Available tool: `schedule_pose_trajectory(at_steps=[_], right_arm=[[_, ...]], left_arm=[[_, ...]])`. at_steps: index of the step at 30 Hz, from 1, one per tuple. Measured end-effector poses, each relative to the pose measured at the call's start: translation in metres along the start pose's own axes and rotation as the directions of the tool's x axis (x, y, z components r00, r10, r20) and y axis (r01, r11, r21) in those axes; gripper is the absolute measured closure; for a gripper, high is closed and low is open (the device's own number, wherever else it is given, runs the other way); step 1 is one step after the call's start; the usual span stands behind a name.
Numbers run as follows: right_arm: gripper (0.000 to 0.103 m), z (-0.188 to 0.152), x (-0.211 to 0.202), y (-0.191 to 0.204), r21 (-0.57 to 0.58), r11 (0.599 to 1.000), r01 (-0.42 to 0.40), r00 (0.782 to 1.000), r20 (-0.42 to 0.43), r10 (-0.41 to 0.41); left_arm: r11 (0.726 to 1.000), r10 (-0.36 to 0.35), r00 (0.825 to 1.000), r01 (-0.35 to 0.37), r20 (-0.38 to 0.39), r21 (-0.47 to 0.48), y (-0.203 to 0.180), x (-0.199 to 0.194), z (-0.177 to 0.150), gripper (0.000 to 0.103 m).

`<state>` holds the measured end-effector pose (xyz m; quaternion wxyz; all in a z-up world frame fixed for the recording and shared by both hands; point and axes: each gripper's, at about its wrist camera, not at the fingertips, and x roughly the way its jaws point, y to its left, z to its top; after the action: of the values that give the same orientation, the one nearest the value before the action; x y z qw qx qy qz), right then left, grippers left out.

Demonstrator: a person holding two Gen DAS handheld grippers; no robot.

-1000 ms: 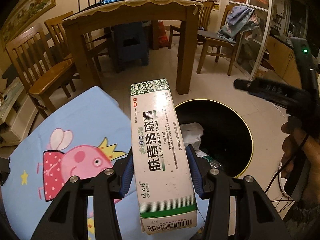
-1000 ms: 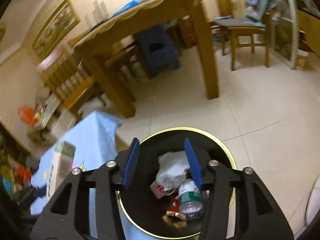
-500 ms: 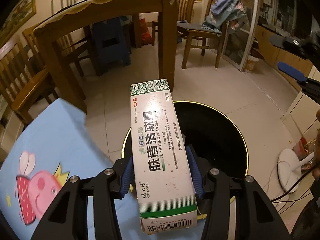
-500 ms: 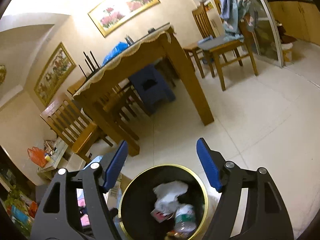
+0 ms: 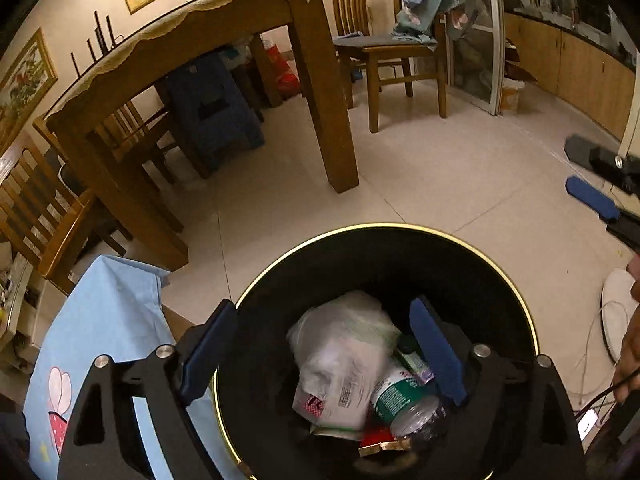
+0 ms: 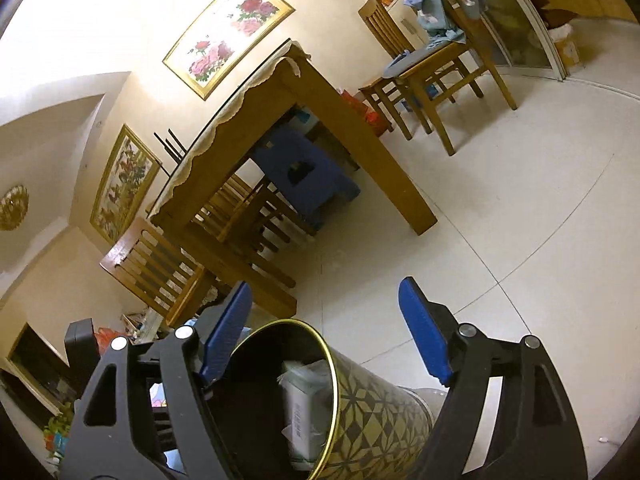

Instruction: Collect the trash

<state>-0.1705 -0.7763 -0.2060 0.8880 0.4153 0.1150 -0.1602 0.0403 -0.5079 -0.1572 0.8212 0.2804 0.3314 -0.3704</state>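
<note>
A white box (image 5: 336, 376) is lying blurred inside the black bin (image 5: 516, 304), among a bottle (image 5: 404, 400) and wrappers. The left gripper (image 5: 320, 356), jaws just opening wide, is hanging empty above; the right gripper (image 6: 324, 328) is gaping empty beside the rim

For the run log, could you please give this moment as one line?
left gripper: open, just released | box: dropping into bin | right gripper: open, empty, jaws just widened

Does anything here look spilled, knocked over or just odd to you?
Nothing looks spilled. The black bin stands upright, trash inside. The only untidy spot is the clothes heaped over a chair back.
</note>
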Motion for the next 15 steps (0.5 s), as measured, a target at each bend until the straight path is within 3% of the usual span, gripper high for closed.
schedule_pose_trajectory(at_steps=[8,12,15], right_arm=[[0.024,0.001,-0.015,0.033,-0.076,0.997,-0.008,1.0,0.003,0.008],[0.021,-0.004,-0.02,0.088,-0.164,0.986,-0.027,0.999,-0.049,0.019],[0.01,-0.018,-0.023,0.151,-0.29,0.957,-0.029,0.996,-0.091,0.002]], left_arm=[[0.998,-0.004,0.998,0.007,0.056,-0.063,0.014,-0.036,0.0,0.016],[0.993,0.051,0.994,-0.04,0.096,-0.115,0.04,-0.075,-0.018,0.012],[0.977,0.13,0.985,-0.107,0.117,-0.186,0.071,-0.114,-0.038,0.008]])
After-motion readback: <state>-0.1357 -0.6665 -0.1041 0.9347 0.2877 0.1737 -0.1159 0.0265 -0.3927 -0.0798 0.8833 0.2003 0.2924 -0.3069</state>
